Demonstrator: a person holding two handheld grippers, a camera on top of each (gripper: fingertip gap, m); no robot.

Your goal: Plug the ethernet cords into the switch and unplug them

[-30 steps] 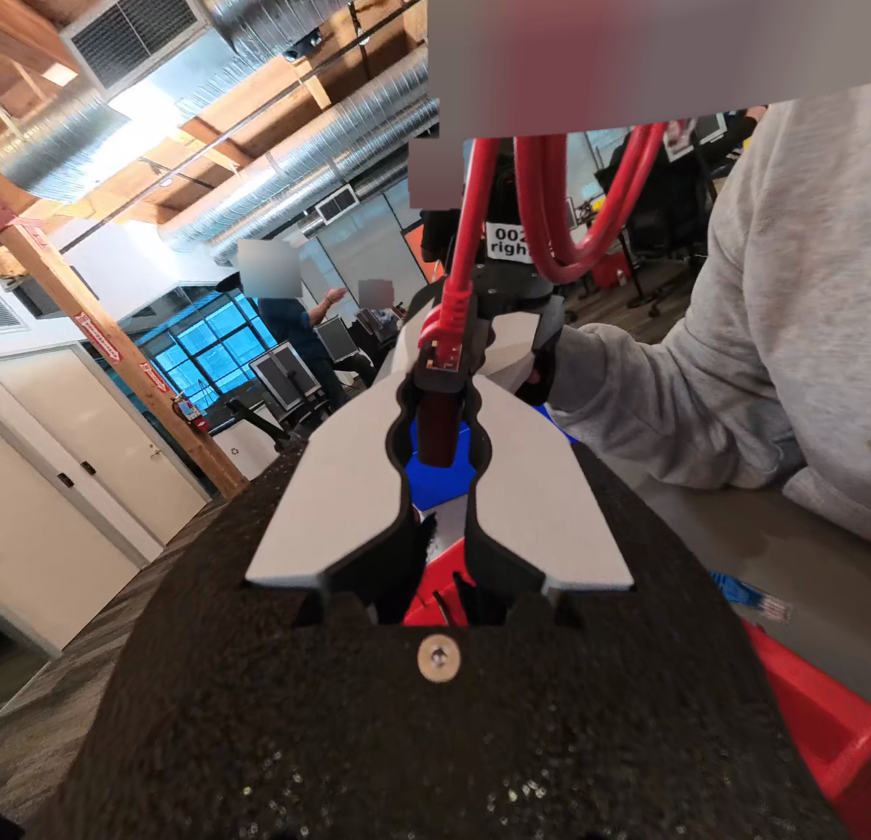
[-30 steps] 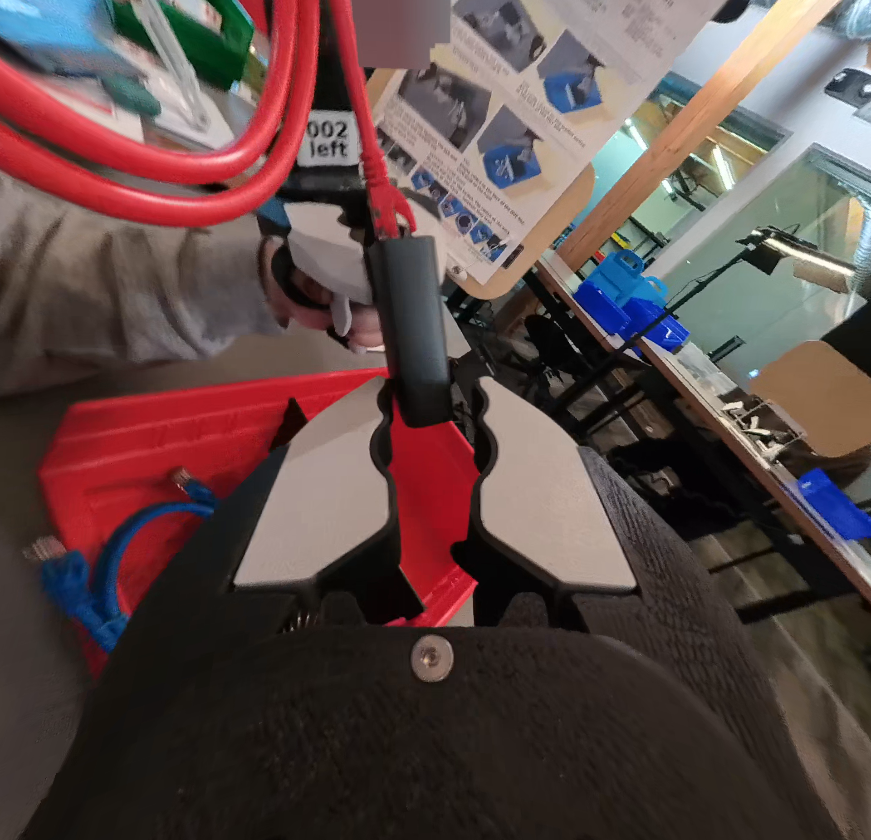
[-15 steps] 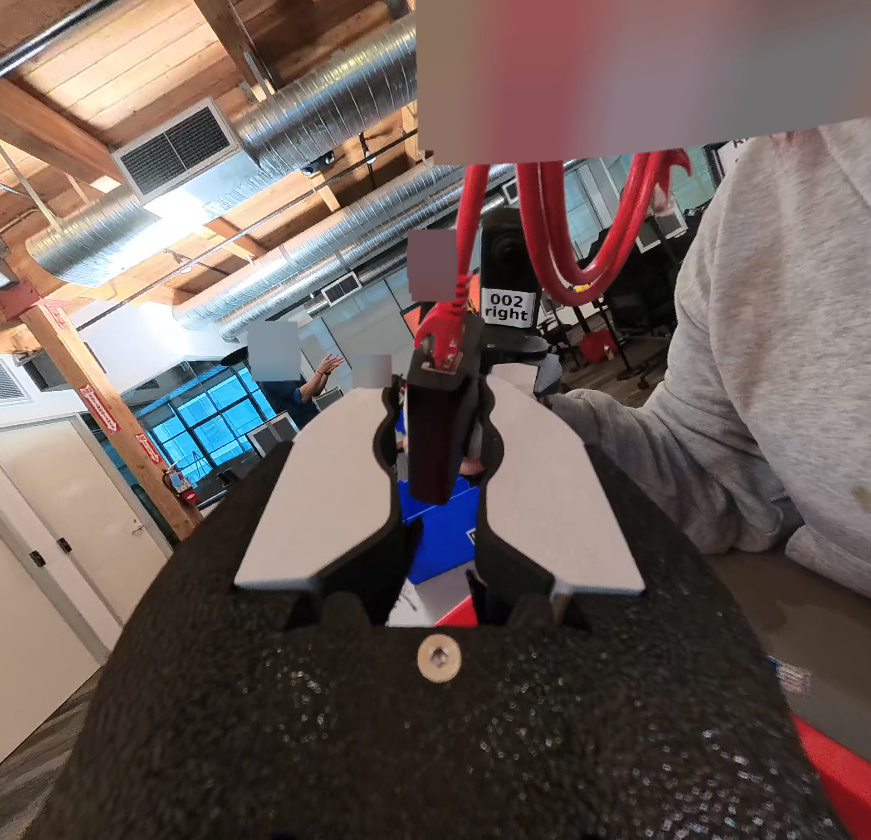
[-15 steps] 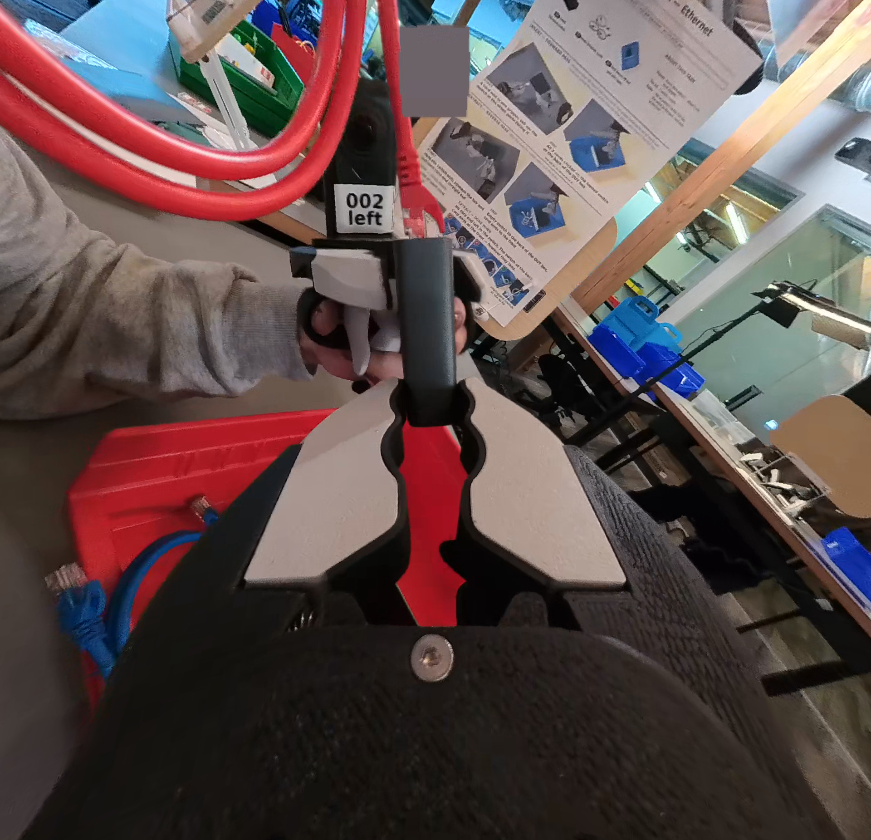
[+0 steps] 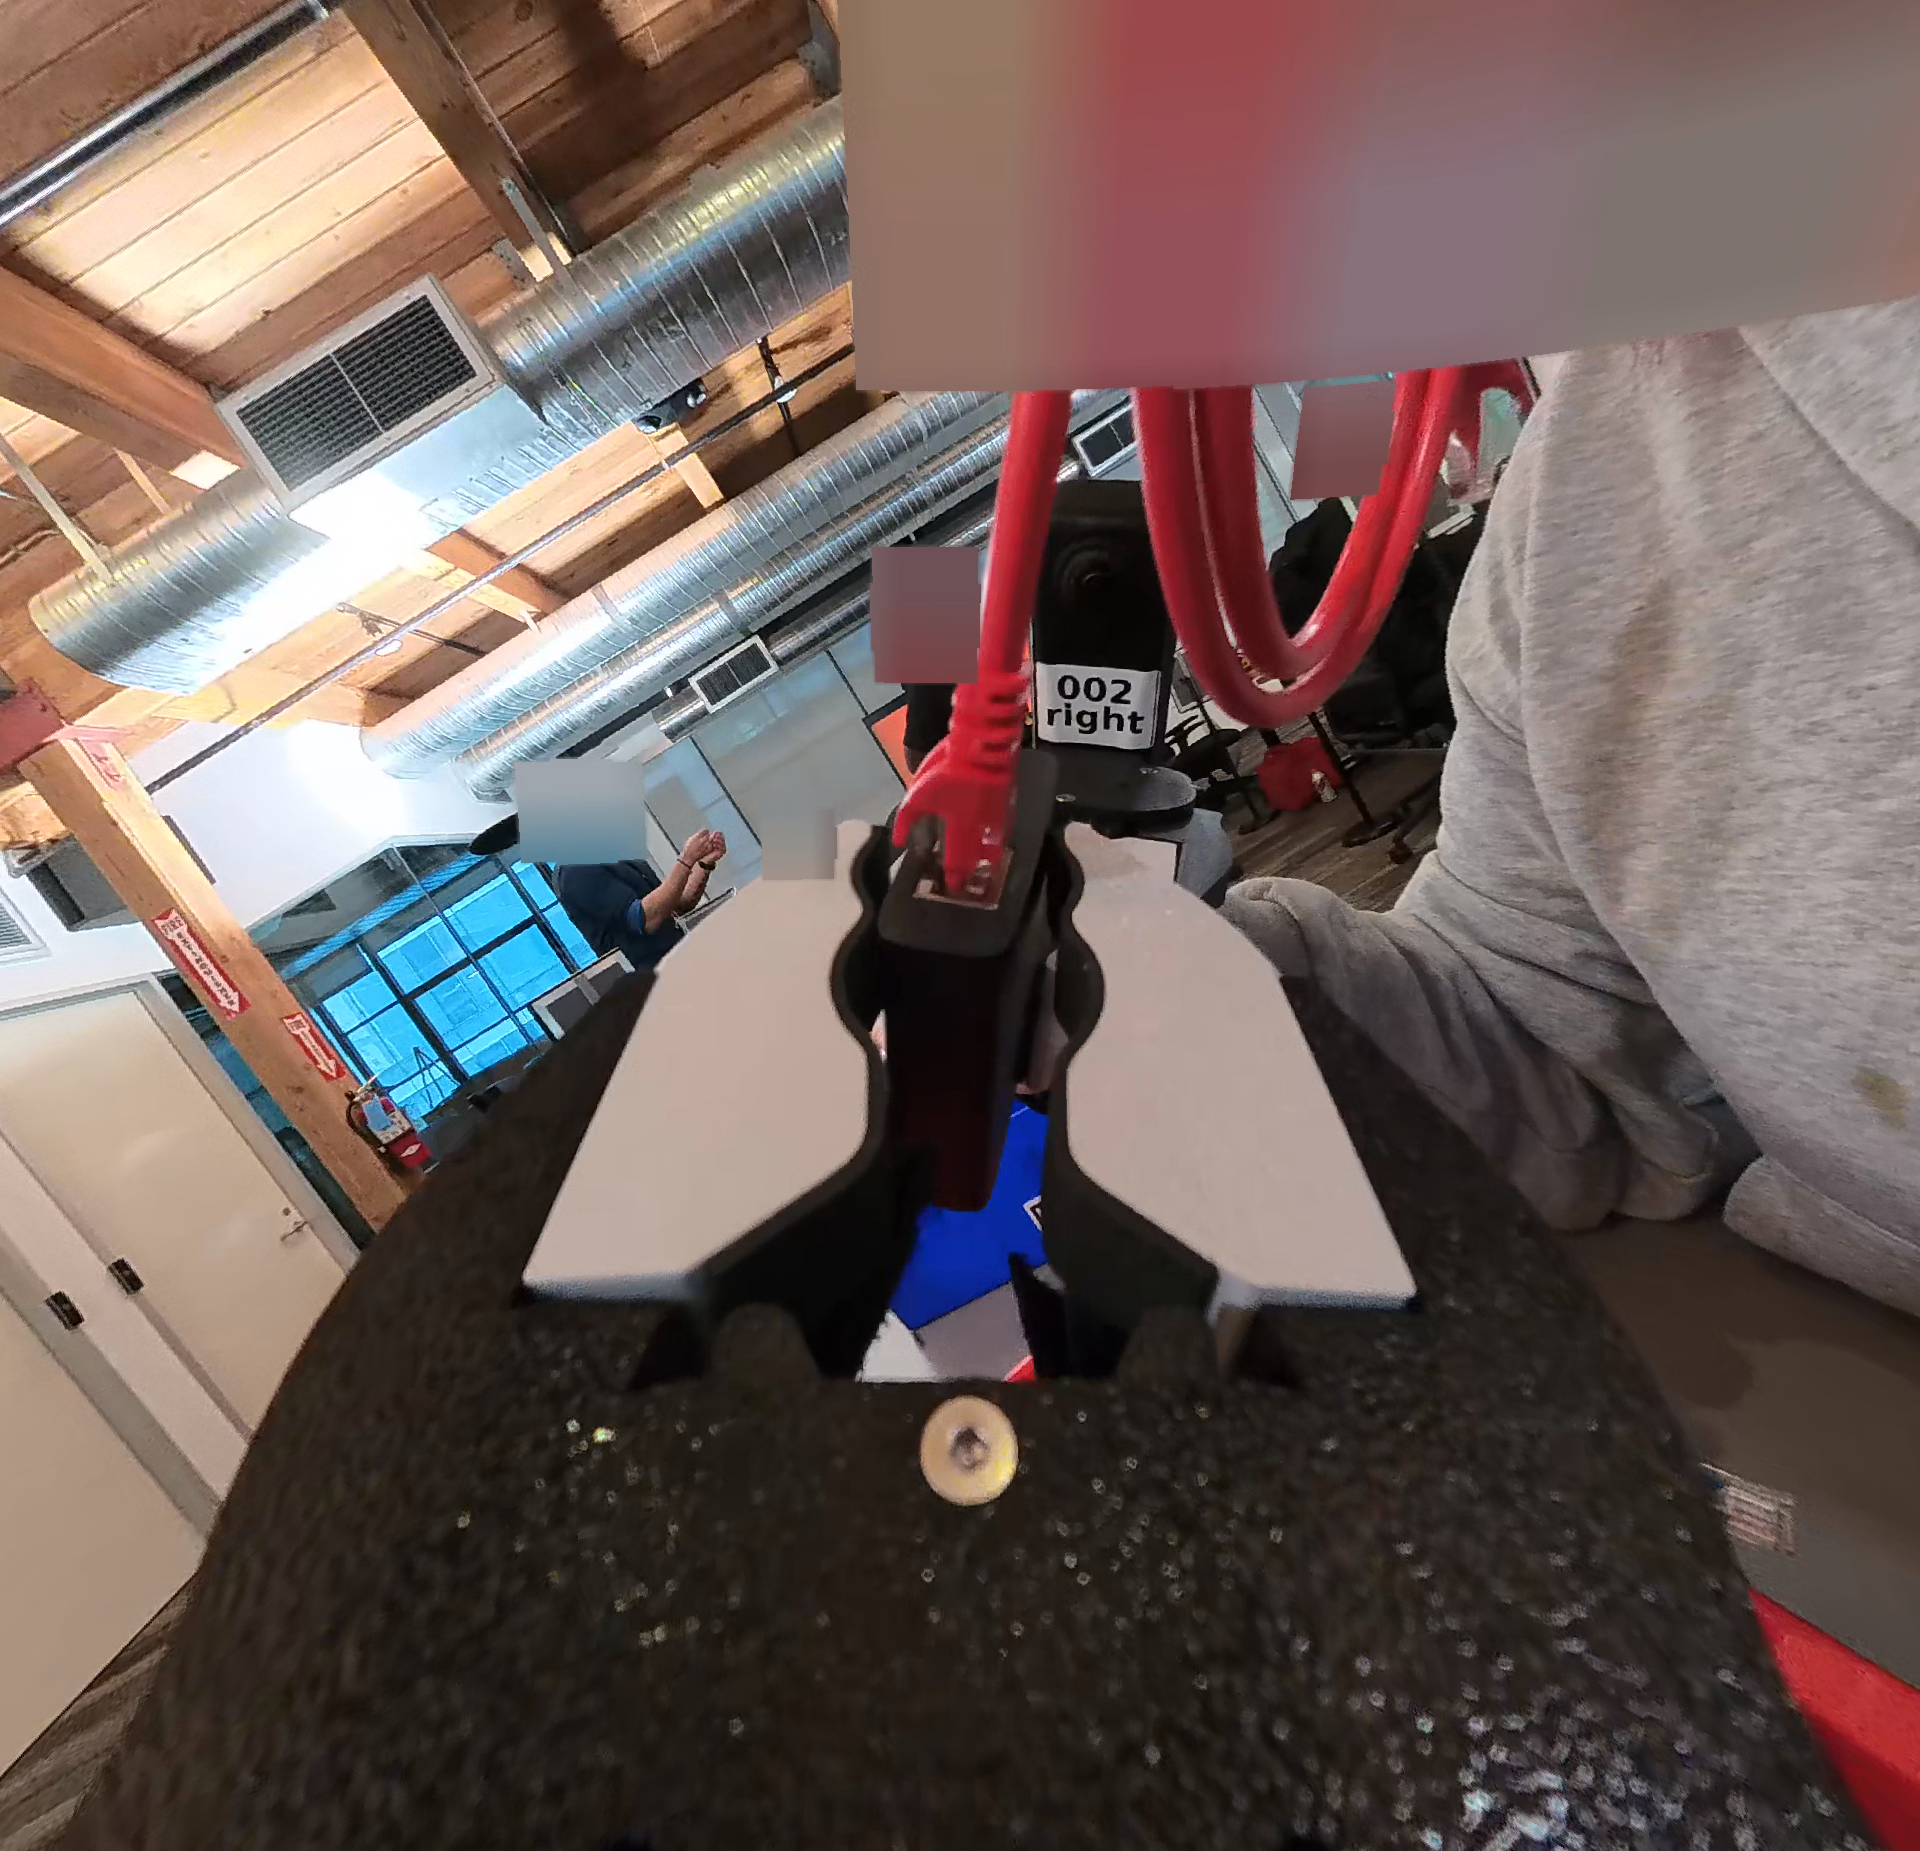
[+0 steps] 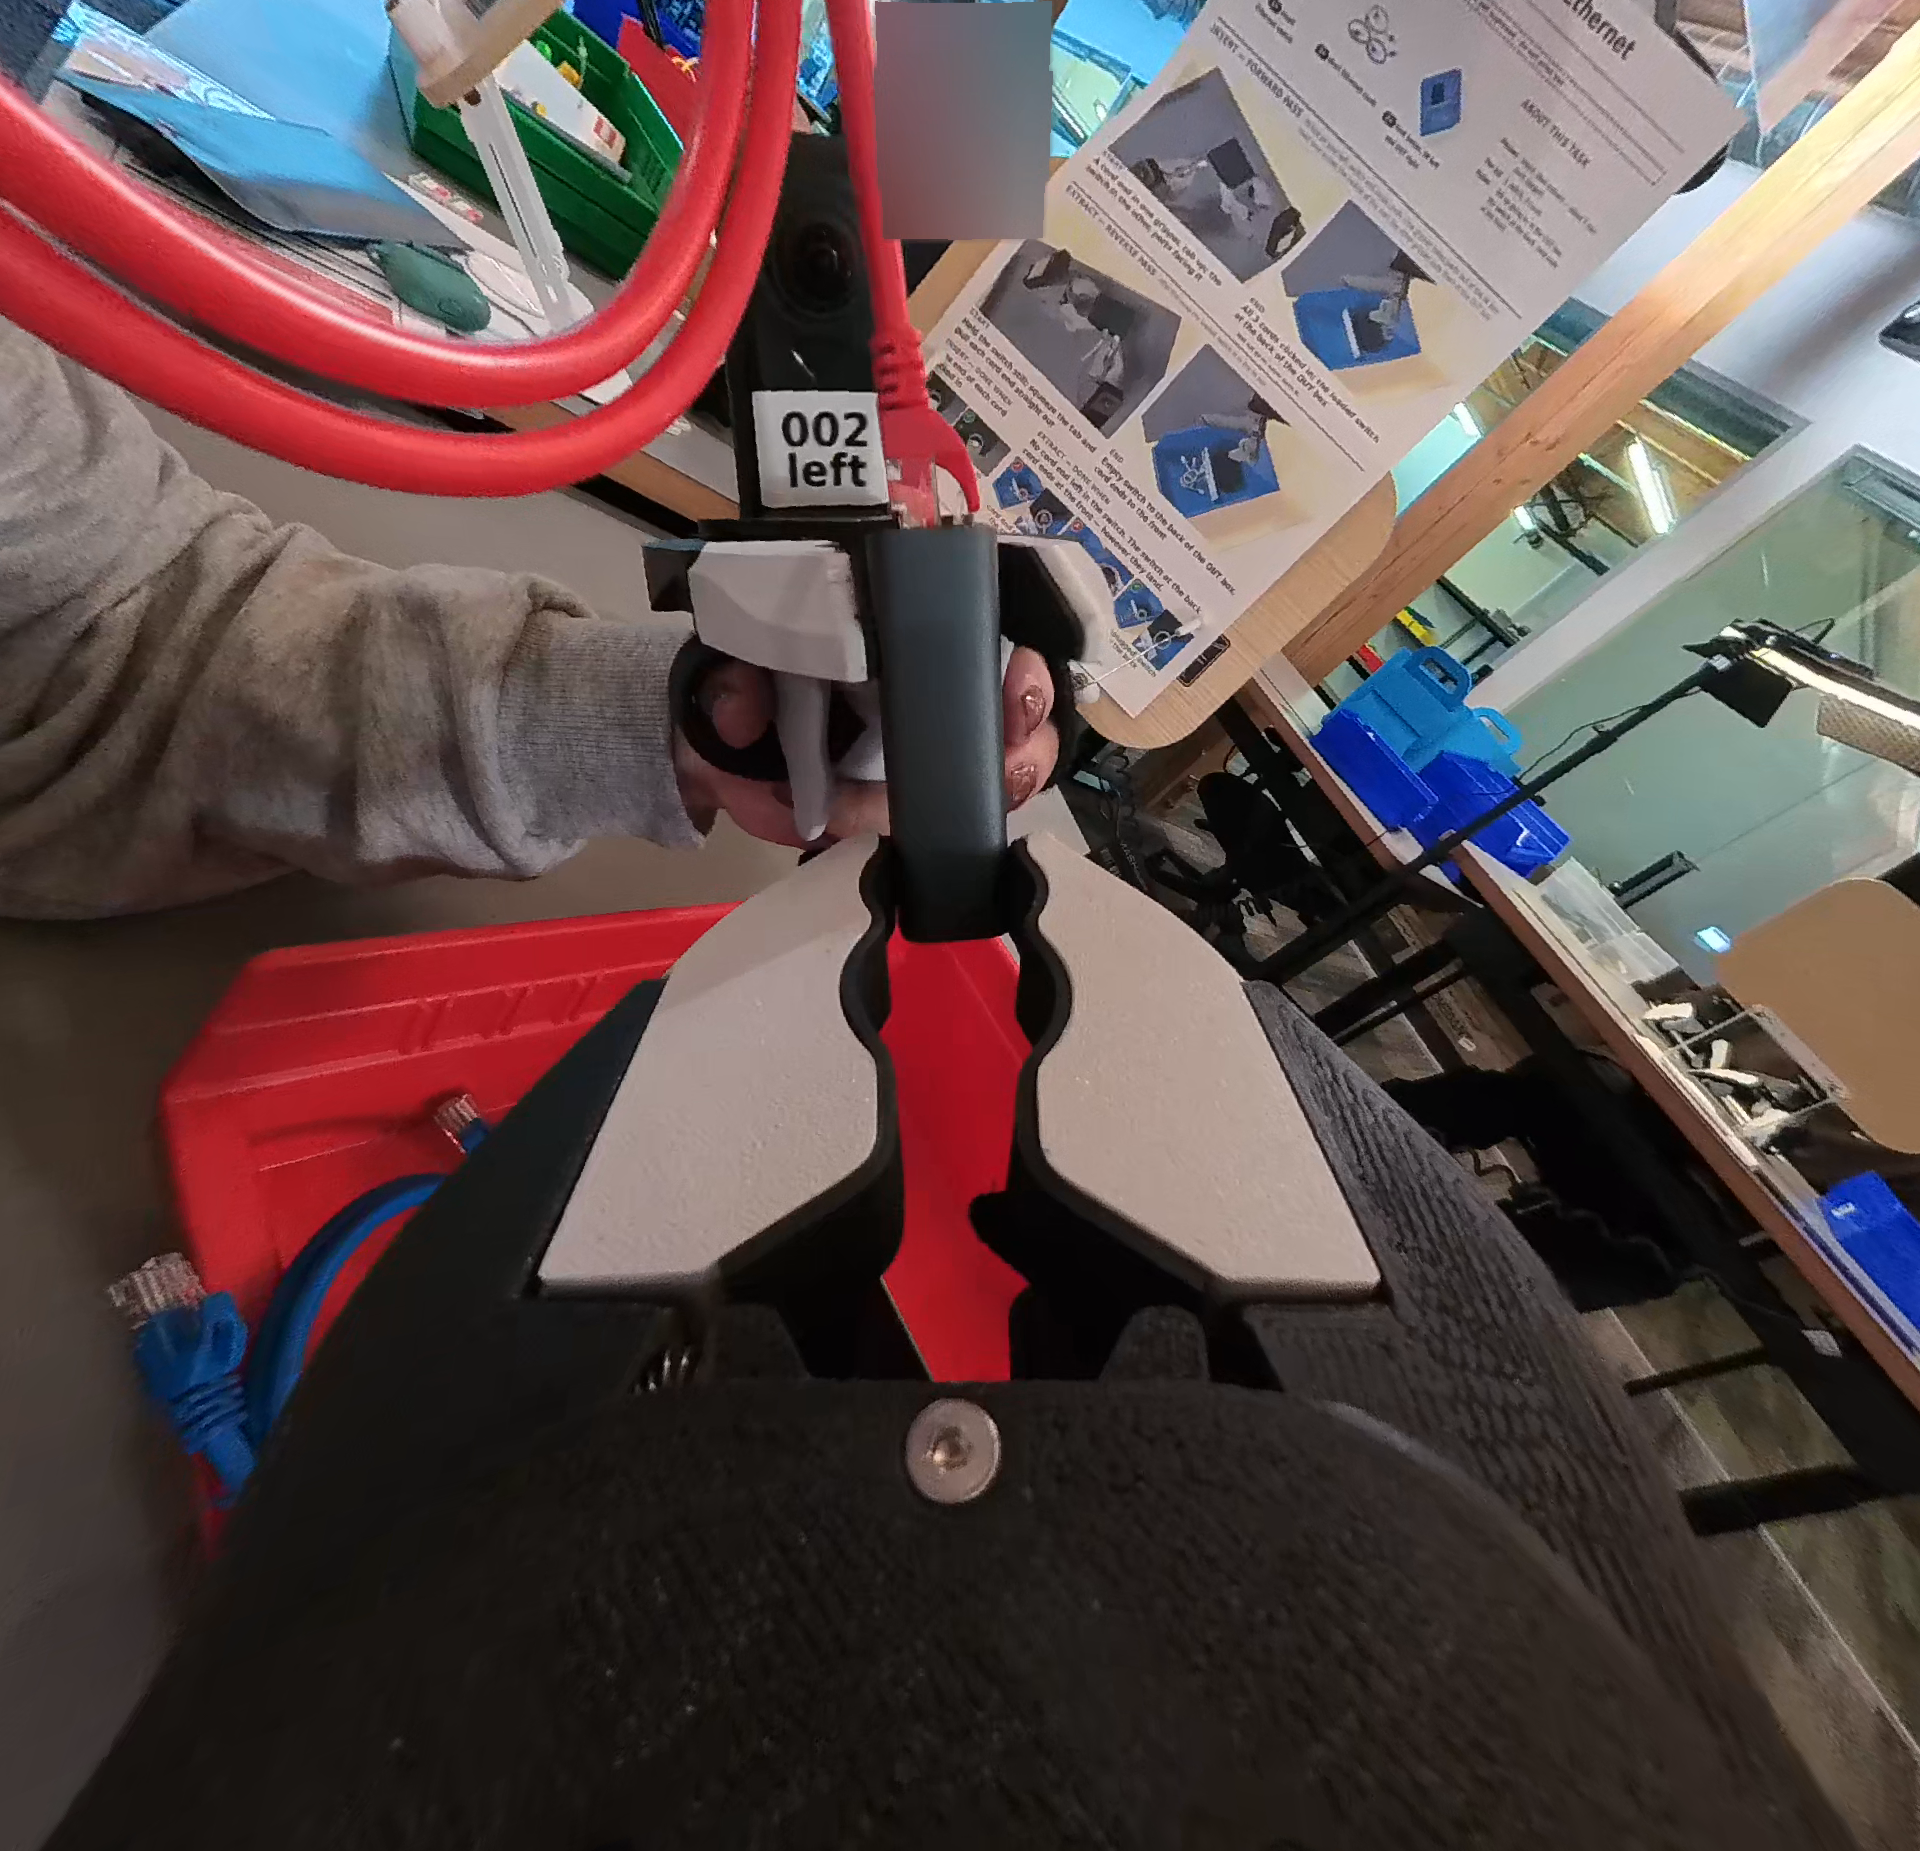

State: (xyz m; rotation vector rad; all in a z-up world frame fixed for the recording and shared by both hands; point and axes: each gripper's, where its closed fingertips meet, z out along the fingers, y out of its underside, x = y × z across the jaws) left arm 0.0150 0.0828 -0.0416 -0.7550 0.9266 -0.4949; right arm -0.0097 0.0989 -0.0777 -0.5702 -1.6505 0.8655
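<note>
A slim black box [image 5: 951, 1032] stands upright in the air between my two grippers, which face each other. A red cable [image 5: 1023, 513] hangs in loops above, and its red plug [image 5: 966, 793] sits in the box's top socket. My left gripper [image 5: 961, 866] is shut on the box's upper part. In the right wrist view my right gripper [image 6: 951, 871] is shut on the lower end of the box [image 6: 940, 700]. The left gripper's white fingers [image 6: 779, 606] clamp the box higher up, just under the plug [image 6: 920, 451].
A red bin [image 6: 416, 1022] lies on the table below, with a blue cable [image 6: 197, 1354] hanging over its edge. A person's grey sleeve [image 5: 1558, 970] is on the right. An instruction sheet [image 6: 1299, 243], a green bin [image 6: 582, 160] and blue bins [image 6: 1455, 752] stand behind. Tip to tip, the grippers are about 4 cm apart.
The right gripper's jaws have closed on the box's lower end. Both grippers have tilted upward, and the box now stands straighter between them.
</note>
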